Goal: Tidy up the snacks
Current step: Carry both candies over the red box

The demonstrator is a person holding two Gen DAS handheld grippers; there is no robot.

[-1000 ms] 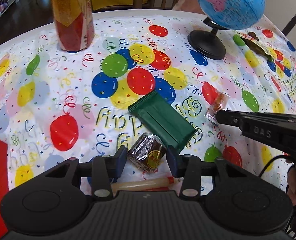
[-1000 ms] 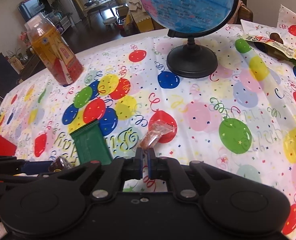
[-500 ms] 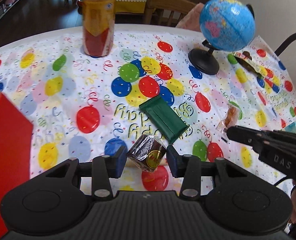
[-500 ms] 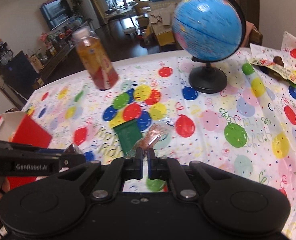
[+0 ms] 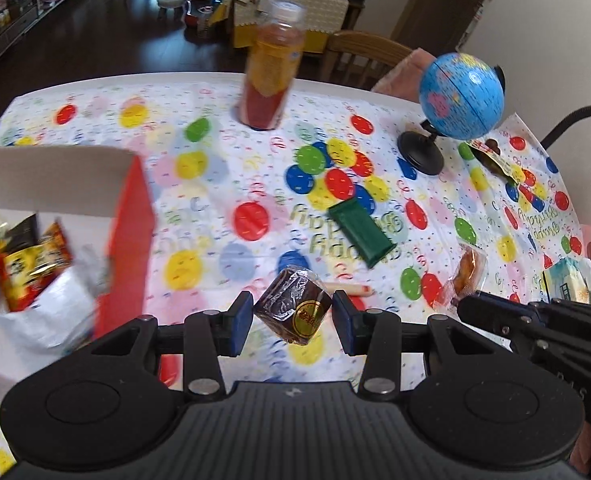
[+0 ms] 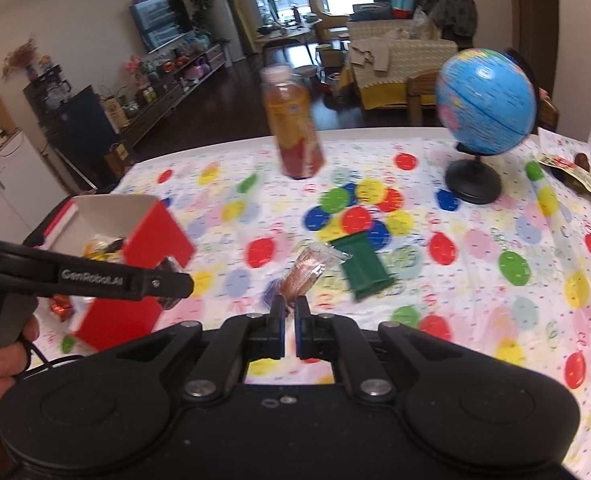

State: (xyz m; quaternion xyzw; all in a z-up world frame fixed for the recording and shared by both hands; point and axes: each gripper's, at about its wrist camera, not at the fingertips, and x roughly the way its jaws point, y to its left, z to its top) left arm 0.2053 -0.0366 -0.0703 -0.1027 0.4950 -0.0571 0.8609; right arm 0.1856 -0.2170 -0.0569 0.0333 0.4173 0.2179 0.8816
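I see the round table [image 5: 95, 92] under its balloon cloth, with the red box [image 5: 129, 236] at its left edge holding bright snack packets [image 5: 23, 256], the juice bottle [image 5: 273, 76] at the far edge, the globe [image 5: 461, 96] toward the far right, and the green bar [image 5: 359, 232] lying flat near the middle. My left gripper [image 5: 293, 314] has its fingers clamped on the brown wrapped cake [image 5: 293, 310], held clear above the near part of the cloth just right of the box. My right gripper [image 6: 289, 308] has its fingers pressed together on the tail of the clear-wrapped orange snack [image 6: 309, 270], which hangs above the cloth beside the green bar.
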